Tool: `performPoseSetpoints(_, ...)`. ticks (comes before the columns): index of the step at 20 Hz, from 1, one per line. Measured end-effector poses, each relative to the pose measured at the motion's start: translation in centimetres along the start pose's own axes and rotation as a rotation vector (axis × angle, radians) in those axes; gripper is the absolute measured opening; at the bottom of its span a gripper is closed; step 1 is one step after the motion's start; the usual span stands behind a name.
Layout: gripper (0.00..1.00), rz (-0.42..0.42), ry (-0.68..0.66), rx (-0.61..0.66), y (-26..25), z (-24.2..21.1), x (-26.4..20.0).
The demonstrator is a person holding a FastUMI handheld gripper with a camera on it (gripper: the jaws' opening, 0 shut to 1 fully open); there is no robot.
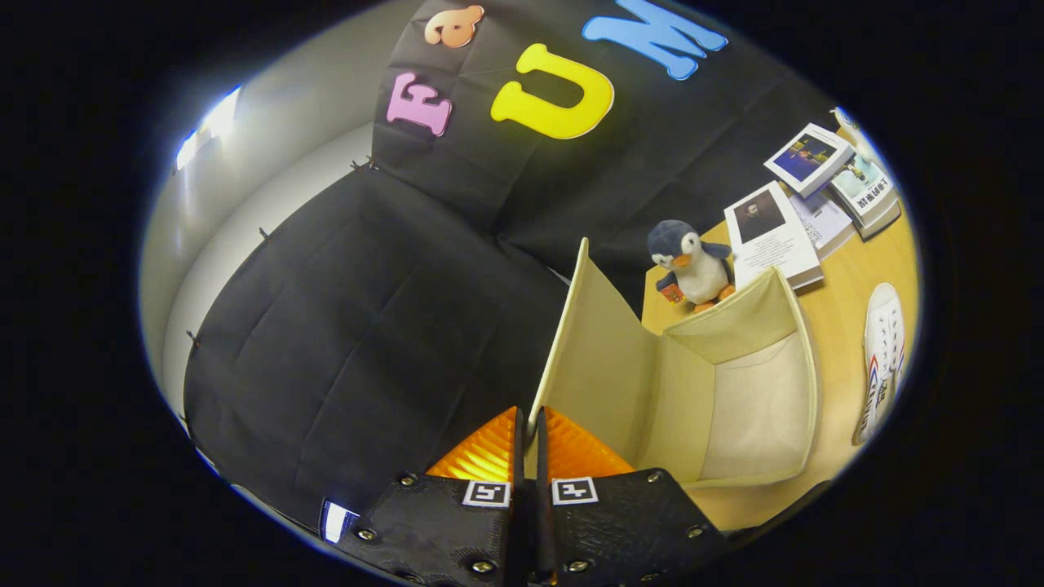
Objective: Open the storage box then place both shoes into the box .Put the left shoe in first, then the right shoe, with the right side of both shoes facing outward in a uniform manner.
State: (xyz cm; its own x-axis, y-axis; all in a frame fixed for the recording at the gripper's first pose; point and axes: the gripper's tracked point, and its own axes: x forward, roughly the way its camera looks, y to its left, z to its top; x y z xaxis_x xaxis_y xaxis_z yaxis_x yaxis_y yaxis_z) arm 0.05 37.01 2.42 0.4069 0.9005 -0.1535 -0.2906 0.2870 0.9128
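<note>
Between tool (528, 432) fingers, box lid (591, 359) upright

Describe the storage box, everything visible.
The storage box is cream, fabric-looking, with soft walls. Its lid is lifted and stands roughly upright; the hand-held gripper is shut on the lid's edge. The inside looks empty. It sits on the wooden table, a penguin plush just beyond it, a white shoe beside it.
</note>
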Motion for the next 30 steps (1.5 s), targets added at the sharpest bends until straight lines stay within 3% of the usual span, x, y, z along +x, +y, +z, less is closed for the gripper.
performPoseSetpoints(14,0.04,0.044,0.080,-0.084,3.3,-4.9,8.6)
performPoseSetpoints(16,0.35,0.040,0.065,-0.129,3.3,-4.5,8.3)
performPoseSetpoints(18,0.41,0.028,0.055,-0.178,2.8,-4.2,8.2)
performPoseSetpoints(20,0.86,0.019,0.051,-0.215,2.4,-3.7,7.2)
performPoseSetpoints(22,0.90,-0.012,0.046,-0.266,1.3,-2.9,5.9)
performPoseSetpoints(23,0.97,-0.033,0.044,-0.294,0.7,-2.7,5.7)
performPoseSetpoints(30,0.97,-0.159,0.015,-0.417,-4.0,0.9,1.4)
